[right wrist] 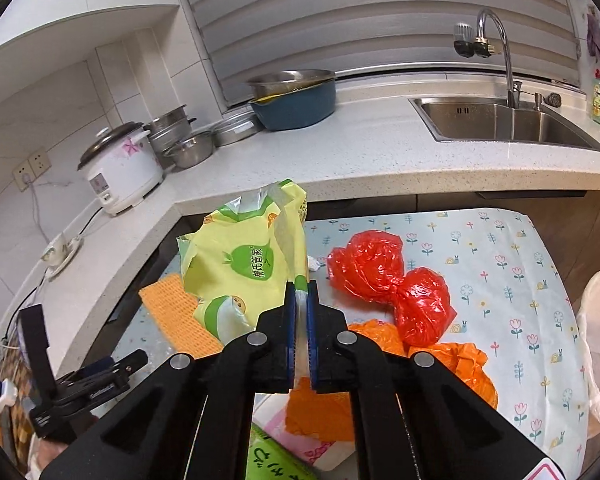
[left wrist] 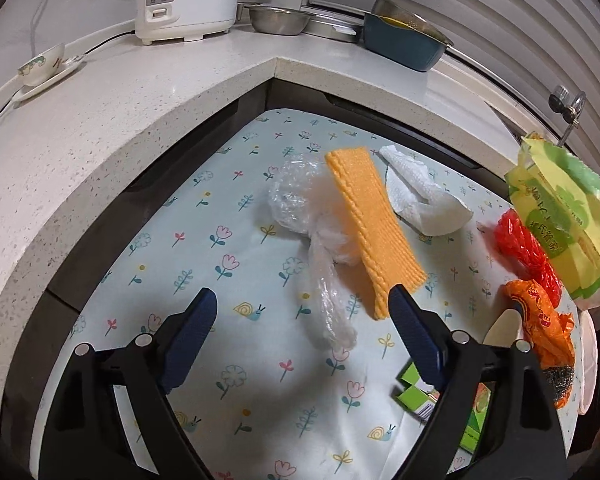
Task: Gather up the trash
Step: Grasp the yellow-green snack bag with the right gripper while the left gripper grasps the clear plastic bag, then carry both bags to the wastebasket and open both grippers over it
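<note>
Your right gripper point(right wrist: 301, 312) clenched on the yellow-green wrapper point(right wrist: 240, 264) at frame centre, your left gripper point(left wrist: 304, 320) released above the clear plastic bag point(left wrist: 300, 208), lower centre.

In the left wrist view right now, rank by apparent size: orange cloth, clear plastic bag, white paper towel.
1. Clear plastic bag
2. Orange cloth, close to it, so the order is unsure
3. White paper towel, though it lies farther from the camera

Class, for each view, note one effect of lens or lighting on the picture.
Left wrist view: fisheye bends the countertop edge into a curve; the open left tongs cast soft shadows on the floral cloth. Right wrist view: glare spots shine on the red bag.
</note>
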### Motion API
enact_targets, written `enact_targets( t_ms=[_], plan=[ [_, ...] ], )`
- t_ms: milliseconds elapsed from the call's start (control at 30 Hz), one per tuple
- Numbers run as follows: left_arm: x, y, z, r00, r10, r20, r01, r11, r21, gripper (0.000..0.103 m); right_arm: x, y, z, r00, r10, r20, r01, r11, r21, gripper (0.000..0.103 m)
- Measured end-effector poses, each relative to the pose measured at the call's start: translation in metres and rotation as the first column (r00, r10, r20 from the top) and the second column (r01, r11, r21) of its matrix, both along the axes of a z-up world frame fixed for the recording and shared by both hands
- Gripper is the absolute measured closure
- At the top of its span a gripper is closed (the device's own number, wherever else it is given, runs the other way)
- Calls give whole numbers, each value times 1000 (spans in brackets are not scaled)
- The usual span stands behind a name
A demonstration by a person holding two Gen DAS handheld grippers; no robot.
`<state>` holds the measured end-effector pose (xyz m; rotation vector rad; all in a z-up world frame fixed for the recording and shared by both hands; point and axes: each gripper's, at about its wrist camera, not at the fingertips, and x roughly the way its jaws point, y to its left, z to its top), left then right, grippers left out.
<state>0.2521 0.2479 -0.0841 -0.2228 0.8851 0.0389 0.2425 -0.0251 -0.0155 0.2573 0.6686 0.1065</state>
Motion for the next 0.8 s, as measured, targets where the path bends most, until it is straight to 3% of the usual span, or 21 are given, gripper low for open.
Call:
enact_targets(
  t_ms=[133,200,300,367,400,533,800],
  plan=[
    [10,-3,-12,1000,-14,-22,15,1000,14,27,3,6,-2,1000,10,-1,-10,1000,-7,98],
    [19,-6,-22,999,-29,-42,30,999,13,36,4,10,-4,1000,11,-3,-11,1000,-25,98],
    [29,-7,-35,997,-35,-71,36,999,3,57,6,13,-10,1000,16,-15,-17,999,-32,98],
    [33,-6,-39,995,-47,-87,47,999,-12,91,7,15,-14,1000,18,-26,-18,999,-37,98],
    [33,-6,-40,994,-54,-91,52,998,-23,99,6,16,-15,999,17,-30,-18,999,-37,98],
    [20,-9,-23,998,-49,-35,49,999,6,102,0,15,-11,1000,12,-24,-13,999,-33,98],
    [-17,-38,55,986,-96,133,96,995,3,102,-34,0,20,999,-13,39,14,1000,-26,98]
  ],
)
